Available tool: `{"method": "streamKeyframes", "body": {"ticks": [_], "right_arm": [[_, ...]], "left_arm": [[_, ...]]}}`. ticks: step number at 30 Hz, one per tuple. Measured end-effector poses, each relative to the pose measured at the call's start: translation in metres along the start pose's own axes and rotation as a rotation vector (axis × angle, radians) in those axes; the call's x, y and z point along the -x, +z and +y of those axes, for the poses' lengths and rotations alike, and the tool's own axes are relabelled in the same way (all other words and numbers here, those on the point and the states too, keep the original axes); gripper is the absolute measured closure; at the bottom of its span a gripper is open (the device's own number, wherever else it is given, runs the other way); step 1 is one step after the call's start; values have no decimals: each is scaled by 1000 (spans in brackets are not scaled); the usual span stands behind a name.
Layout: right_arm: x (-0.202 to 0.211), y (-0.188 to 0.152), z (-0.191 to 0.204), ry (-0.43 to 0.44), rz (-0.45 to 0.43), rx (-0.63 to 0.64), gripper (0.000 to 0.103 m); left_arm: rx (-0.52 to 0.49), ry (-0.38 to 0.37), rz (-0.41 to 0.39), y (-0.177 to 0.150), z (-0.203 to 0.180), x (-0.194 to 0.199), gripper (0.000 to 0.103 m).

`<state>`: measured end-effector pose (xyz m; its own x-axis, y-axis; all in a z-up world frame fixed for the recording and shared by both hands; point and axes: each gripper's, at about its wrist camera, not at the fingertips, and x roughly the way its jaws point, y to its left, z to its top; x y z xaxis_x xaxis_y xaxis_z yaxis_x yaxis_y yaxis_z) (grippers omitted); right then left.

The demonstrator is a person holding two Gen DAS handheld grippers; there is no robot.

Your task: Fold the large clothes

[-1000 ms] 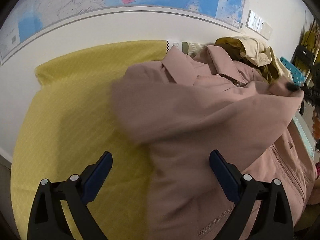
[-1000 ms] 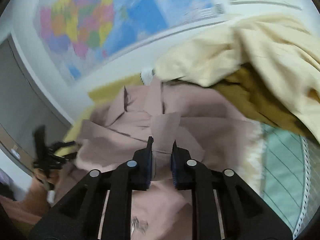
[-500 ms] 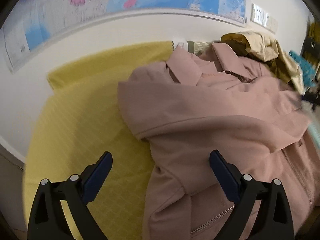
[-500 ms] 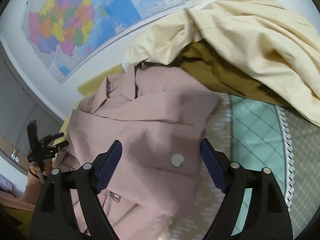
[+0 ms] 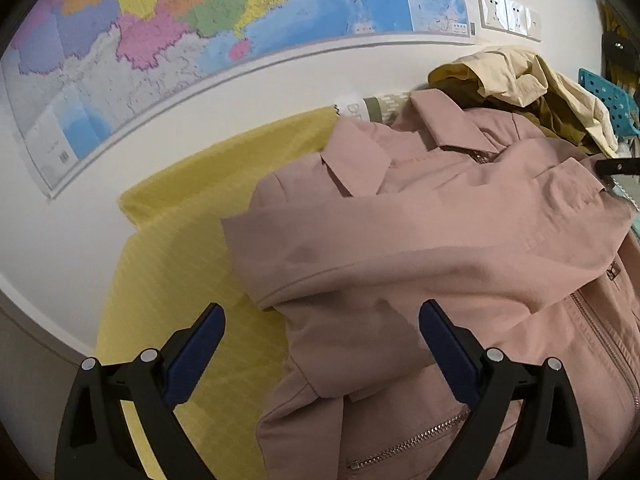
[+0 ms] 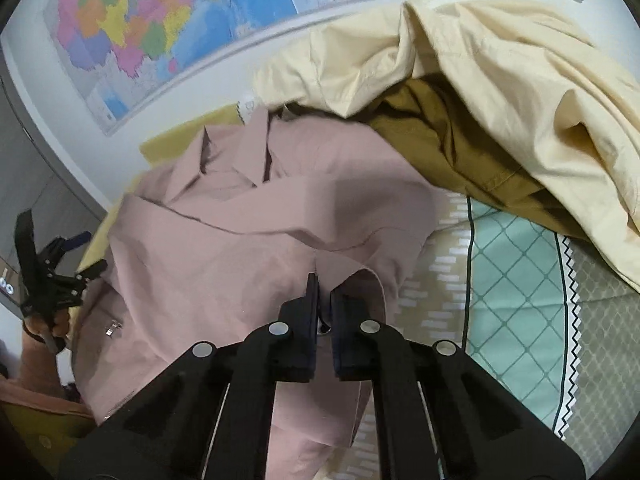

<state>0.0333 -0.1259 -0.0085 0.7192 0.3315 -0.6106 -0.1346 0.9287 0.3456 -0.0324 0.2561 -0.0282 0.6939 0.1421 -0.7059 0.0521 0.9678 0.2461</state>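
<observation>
A dusty-pink zip jacket (image 5: 400, 240) lies collar-up on a yellow cloth (image 5: 168, 264), with one sleeve folded across its chest. My left gripper (image 5: 323, 310) hovers open above the jacket's lower left side and holds nothing. In the right wrist view the same jacket (image 6: 224, 248) fills the middle. My right gripper (image 6: 324, 292) is shut on the jacket's sleeve cuff, with a fold of pink fabric pinched between its pads. A hand holds the left gripper (image 6: 52, 264) at that view's left edge.
A cream garment (image 6: 500, 92) and an olive one (image 6: 440, 140) are heaped at the back right, against the wall with the map (image 5: 200, 32). A teal patterned mat (image 6: 516, 288) lies to the right. A blue perforated basket (image 5: 604, 100) stands far right.
The right gripper let go of the sleeve, opened wide, then shut again on the cuff. The left gripper drew back a little, still open. The sleeve now rests across the jacket.
</observation>
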Motion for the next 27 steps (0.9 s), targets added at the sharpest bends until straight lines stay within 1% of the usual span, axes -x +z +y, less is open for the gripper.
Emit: {"method": "streamKeyframes", "body": {"ticks": [4,8,10,11,14,15,16,17,18,19,20,22,23,24,25,26,27], "right_arm": [[8,6,2,34,-32,0,99],[12,16,6,92,-65,-9,99],[12,22,6,106,-81,-12,99],[12,25,6,120,-89,-18,100],[10,33,4,163,-106,-39,100],[9,35,4,165,-110,-40,100],[7,36,4,166,-112,-42,100],[4,37,3,178,-112,-49,100],[2,38,1,182,-111,-58,100],[-3,37,-3,188,-101,-76,100],[-5,36,-4,193,-94,-82,100],[-10,33,-9,199,-83,-103,100],[-13,31,-11,204,-74,-112,100],[-14,30,-13,206,-73,-118,100],[-14,29,-15,215,-72,-127,100],[-14,28,-16,220,-70,-131,100],[-13,29,-16,218,-72,-131,100]], "left_arm": [[-18,26,-16,1,-2,6,9],[-20,32,-24,2,-1,9,9],[8,18,-12,2,7,5,8],[31,-1,-2,3,12,2,8],[155,-92,37,2,42,-13,8],[198,-153,49,1,53,-19,8],[236,-177,61,0,61,-26,8],[251,-182,75,0,63,-31,8],[249,-219,96,0,63,-38,8],[240,-287,119,1,61,-46,8],[243,-308,130,0,58,-50,8],[264,-349,185,-1,54,-70,8],[278,-360,198,-2,55,-76,12],[287,-350,167,-1,56,-76,29],[294,-366,158,1,56,-76,49],[325,-372,164,3,60,-77,80],[348,-379,160,5,64,-76,93]]}}
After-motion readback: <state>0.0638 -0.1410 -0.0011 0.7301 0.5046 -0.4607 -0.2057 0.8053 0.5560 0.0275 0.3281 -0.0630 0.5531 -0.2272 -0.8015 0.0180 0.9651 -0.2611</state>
